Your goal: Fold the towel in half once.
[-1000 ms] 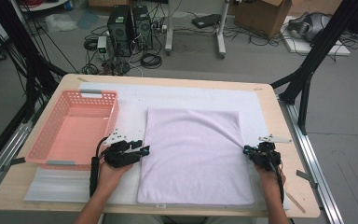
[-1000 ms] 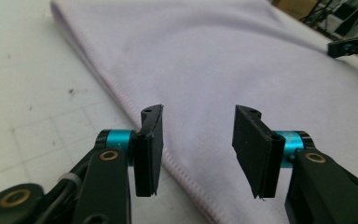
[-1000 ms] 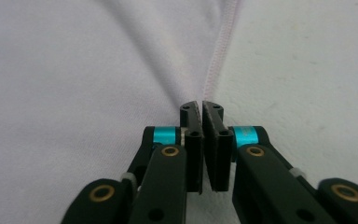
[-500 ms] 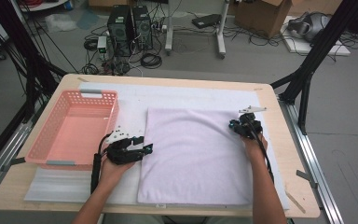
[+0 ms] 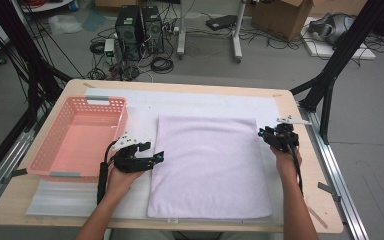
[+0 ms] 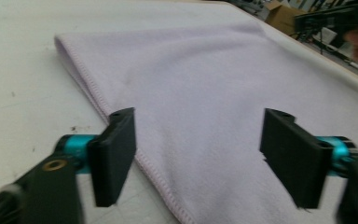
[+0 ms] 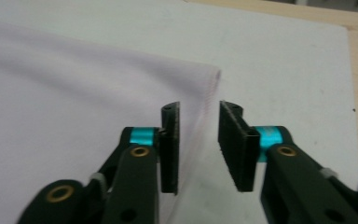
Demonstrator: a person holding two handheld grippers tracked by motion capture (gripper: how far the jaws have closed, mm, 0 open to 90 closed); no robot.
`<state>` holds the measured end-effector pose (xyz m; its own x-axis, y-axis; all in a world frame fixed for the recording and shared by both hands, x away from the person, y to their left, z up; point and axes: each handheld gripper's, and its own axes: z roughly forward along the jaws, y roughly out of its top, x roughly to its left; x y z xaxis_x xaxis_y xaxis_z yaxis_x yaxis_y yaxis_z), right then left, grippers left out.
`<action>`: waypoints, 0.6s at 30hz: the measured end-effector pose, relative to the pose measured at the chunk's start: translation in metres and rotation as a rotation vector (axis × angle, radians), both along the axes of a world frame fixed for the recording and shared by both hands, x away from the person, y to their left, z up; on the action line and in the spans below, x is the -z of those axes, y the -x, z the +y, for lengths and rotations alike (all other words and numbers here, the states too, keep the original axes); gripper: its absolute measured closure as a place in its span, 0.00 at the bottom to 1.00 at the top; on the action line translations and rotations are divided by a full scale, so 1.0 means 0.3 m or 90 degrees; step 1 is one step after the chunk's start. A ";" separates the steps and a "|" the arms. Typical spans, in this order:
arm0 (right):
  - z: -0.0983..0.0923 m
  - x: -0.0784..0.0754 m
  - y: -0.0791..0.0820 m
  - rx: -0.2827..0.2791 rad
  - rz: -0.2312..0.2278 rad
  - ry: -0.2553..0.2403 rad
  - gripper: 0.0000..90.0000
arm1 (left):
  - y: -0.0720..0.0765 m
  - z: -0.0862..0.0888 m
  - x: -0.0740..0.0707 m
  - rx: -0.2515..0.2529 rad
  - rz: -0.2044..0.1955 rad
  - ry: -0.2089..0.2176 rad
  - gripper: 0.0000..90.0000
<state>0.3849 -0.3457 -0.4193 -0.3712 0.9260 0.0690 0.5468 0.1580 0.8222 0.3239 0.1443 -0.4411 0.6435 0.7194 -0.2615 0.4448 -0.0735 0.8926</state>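
A lavender towel (image 5: 210,165) lies flat on the white mat in the middle of the table. My left gripper (image 5: 156,157) hovers at the towel's left edge; its jaws have just been opening and now stand wide. In the left gripper view the hemmed towel (image 6: 205,84) runs between them untouched. My right gripper (image 5: 266,134) is at the towel's right edge near the far corner. Its jaws have just been opening too, and a narrow gap shows between them. The towel (image 7: 74,93) edge passes under that gap with no pad pressing on it.
A pink plastic basket (image 5: 55,150) stands on the left of the table, close to my left hand. The white mat (image 5: 205,102) covers most of the wooden tabletop (image 5: 310,200). Computers, cables and black frame legs stand on the floor beyond the far edge.
My right hand has moved away from me along the towel's right edge, from near the front to near the far corner. Both grippers' jaws stand wider. The left hand has stayed put.
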 end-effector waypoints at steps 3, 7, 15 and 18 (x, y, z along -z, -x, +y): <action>-0.010 -0.006 0.105 -0.057 0.009 -0.002 0.65 | 0.003 -0.001 -0.003 0.003 -0.008 0.004 0.25; -0.011 0.016 0.223 -0.105 0.008 -0.019 0.42 | 0.009 -0.006 -0.009 0.004 -0.016 0.012 0.25; -0.012 0.027 0.307 -0.123 -0.045 -0.013 0.22 | 0.021 0.001 -0.025 0.000 -0.029 0.015 0.27; -0.016 0.035 0.297 -0.119 -0.041 -0.012 0.21 | 0.021 0.005 -0.026 -0.004 -0.030 0.010 0.27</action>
<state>0.2958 -0.3505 -0.4298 -0.5412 0.8391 0.0553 0.4550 0.2369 0.8584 0.3177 0.1458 -0.4333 0.6502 0.7200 -0.2424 0.4031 -0.0565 0.9134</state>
